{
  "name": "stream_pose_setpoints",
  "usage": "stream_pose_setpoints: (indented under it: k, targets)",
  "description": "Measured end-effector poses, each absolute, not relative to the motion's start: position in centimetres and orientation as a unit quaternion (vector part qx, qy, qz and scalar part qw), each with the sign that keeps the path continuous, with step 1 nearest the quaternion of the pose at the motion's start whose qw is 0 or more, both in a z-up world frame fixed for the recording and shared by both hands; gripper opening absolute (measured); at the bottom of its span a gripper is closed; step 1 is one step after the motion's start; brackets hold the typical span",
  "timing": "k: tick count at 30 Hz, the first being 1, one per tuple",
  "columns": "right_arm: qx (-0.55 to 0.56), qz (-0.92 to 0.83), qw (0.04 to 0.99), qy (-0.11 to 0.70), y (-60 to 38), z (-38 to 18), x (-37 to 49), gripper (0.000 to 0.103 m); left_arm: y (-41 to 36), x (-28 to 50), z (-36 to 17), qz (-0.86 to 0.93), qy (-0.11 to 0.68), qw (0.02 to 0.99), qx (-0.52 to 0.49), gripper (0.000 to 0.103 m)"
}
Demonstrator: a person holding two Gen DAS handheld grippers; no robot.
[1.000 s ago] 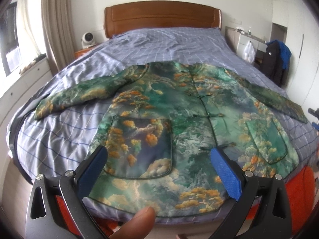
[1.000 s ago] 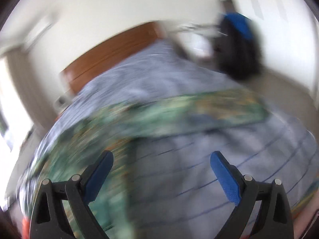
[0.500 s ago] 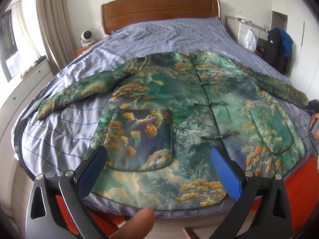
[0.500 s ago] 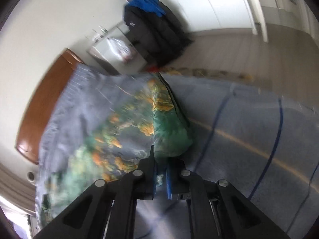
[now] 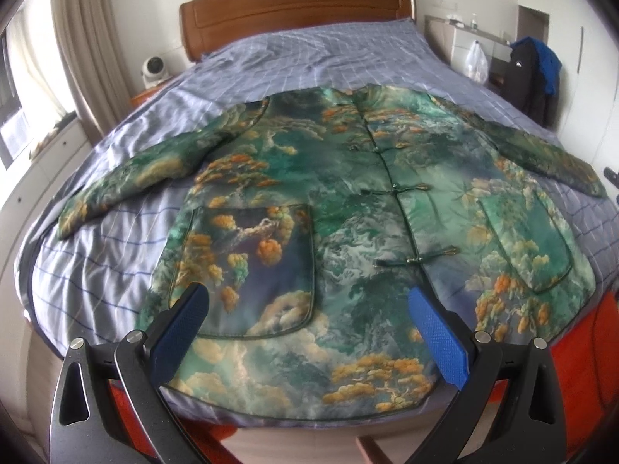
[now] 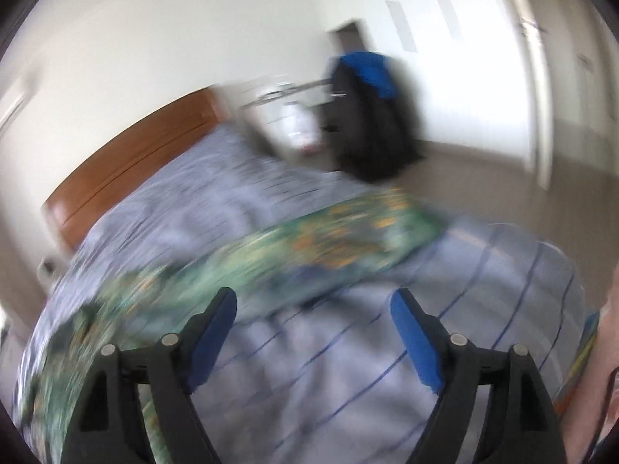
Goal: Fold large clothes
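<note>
A green patterned jacket (image 5: 348,208) with orange and cream clouds lies flat, front up, on the bed, both sleeves spread out. My left gripper (image 5: 309,328) is open and empty, above the jacket's hem near the left pocket (image 5: 251,266). In the blurred right wrist view, my right gripper (image 6: 313,332) is open and empty, above the bedsheet just below the jacket's right sleeve (image 6: 348,232).
The bed has a blue-grey checked sheet (image 5: 116,270) and a wooden headboard (image 5: 294,7). A red rug (image 5: 588,367) lies at the foot. A dark coat with blue cloth (image 5: 534,73) hangs at the right, next to a white cabinet (image 5: 464,42).
My right gripper has let go of the right sleeve's end, opened and pulled back. The left view has shifted slightly; the jacket lies as before.
</note>
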State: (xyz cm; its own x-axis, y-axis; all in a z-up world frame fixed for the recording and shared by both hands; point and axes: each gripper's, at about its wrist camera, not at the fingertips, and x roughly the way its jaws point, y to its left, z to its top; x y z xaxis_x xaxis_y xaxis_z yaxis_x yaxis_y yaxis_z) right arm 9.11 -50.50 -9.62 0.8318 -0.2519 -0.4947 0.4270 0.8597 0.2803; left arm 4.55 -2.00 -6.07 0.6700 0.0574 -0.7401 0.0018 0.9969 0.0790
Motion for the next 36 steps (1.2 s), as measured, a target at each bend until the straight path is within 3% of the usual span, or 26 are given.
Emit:
stream_pose_setpoints:
  k: [9,16,25,36]
  targets:
    - [0.046,0.036,0.966,0.251,-33.3,-8.9,3.8,0.085,-1.0,4.4,-6.3,-0.008,0.402,0.916,0.010,0.103]
    - [-0.015,0.146,0.949,0.281,-25.9,-10.7,1.8,0.085,-2.1,3.7,-6.7,-0.064,0.401,0.913,-0.037,0.103]
    - [-0.034,0.162,0.940,0.298,-23.8,-10.9,0.6,0.085,-1.4,3.9,-7.2,-0.085,0.410,0.906,-0.054,0.103]
    - [-0.052,0.160,0.937,0.306,-22.7,-10.9,0.2,0.090,-1.3,3.1,-5.3,-0.022,0.341,0.940,0.003,0.103]
